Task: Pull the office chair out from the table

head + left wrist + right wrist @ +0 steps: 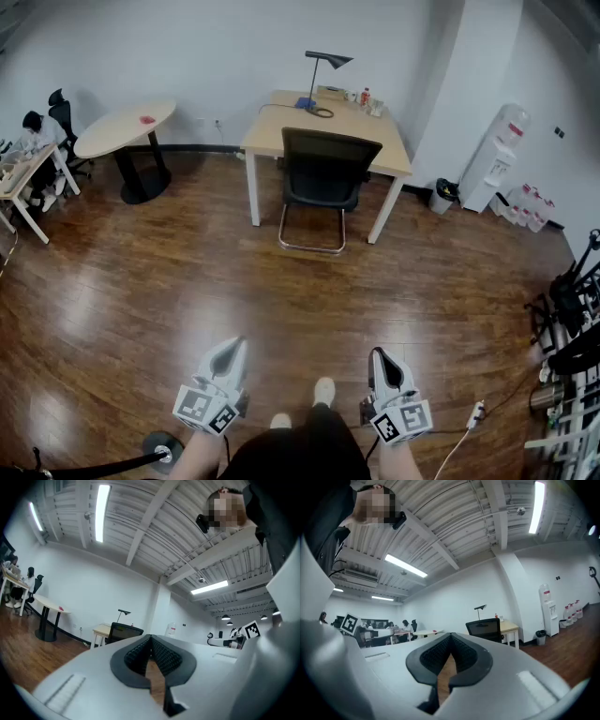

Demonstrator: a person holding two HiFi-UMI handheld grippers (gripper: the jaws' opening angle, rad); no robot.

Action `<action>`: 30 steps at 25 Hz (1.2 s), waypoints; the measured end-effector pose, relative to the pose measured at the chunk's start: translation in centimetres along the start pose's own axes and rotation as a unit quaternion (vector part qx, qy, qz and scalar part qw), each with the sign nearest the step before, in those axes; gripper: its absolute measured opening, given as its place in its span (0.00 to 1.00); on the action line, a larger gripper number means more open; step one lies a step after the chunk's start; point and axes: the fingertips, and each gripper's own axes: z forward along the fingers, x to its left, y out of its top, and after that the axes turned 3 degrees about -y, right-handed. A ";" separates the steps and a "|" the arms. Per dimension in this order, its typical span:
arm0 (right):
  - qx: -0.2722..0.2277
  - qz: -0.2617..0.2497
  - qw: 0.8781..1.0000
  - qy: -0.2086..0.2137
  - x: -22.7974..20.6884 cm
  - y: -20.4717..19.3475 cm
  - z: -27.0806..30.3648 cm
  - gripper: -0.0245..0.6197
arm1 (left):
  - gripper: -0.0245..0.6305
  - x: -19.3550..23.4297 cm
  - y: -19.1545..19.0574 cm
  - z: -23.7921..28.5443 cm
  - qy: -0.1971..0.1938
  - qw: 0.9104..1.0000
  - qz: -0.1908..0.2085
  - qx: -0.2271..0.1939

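From the head view, the office chair (pixel 323 178), black with a mesh back and a chrome sled base, stood pushed in under the tabletop (pixel 272 131) of a light wood desk against the far wall, its seat between the desk's white legs. A black desk lamp (pixel 323 70) and a few small items, one a bottle with a red cap (pixel 365 96), sat on that tabletop. A broad stretch of wooden floor (pixel 281 291) lay between the chair and the two grippers. The left gripper (pixel 234 347) and the right gripper (pixel 378 356) hung low and level at the near edge, well apart from the chair, both pointing toward it. To the left stood a rounded tabletop (pixel 117 131) on a black pedestal, and beyond it a seated person (pixel 37 141). To the right of the desk were a small waste bin (pixel 445 195), a water dispenser (pixel 502 155) and spare water jugs (pixel 527 206); dark stands (pixel 572 309) crowded the right edge.

In the left gripper view, the fingers (pixel 136 656) were pressed together with nothing between them. Far beyond their tips the chair's back showed in front of the desk, with the lamp above it.

In the right gripper view, the fingers (pixel 466 656) were likewise closed tip to tip and empty. The chair stood far off to the right of them at the desk, with the dispenser and bin beyond
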 end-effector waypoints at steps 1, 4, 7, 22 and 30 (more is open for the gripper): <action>-0.003 0.002 1.000 0.002 -0.2 -0.1 0.4 0.06 | 0.04 0.1 -0.3 0.3 0.000 1.000 0.001 0.001; -0.011 0.006 1.000 0.010 -0.9 -0.3 2.0 0.06 | 0.04 0.7 -1.0 1.5 0.003 1.000 0.009 0.005; -0.016 0.005 1.000 0.022 -2.1 -0.1 4.1 0.06 | 0.04 1.4 -1.1 3.6 0.009 1.000 0.017 0.005; -0.039 0.008 0.999 0.030 -12.8 3.7 13.9 0.06 | 0.04 2.1 1.2 18.0 0.013 0.999 0.031 -0.021; -0.033 0.012 0.999 0.035 -17.2 4.2 16.5 0.06 | 0.04 1.6 1.4 23.4 0.017 0.999 0.036 -0.028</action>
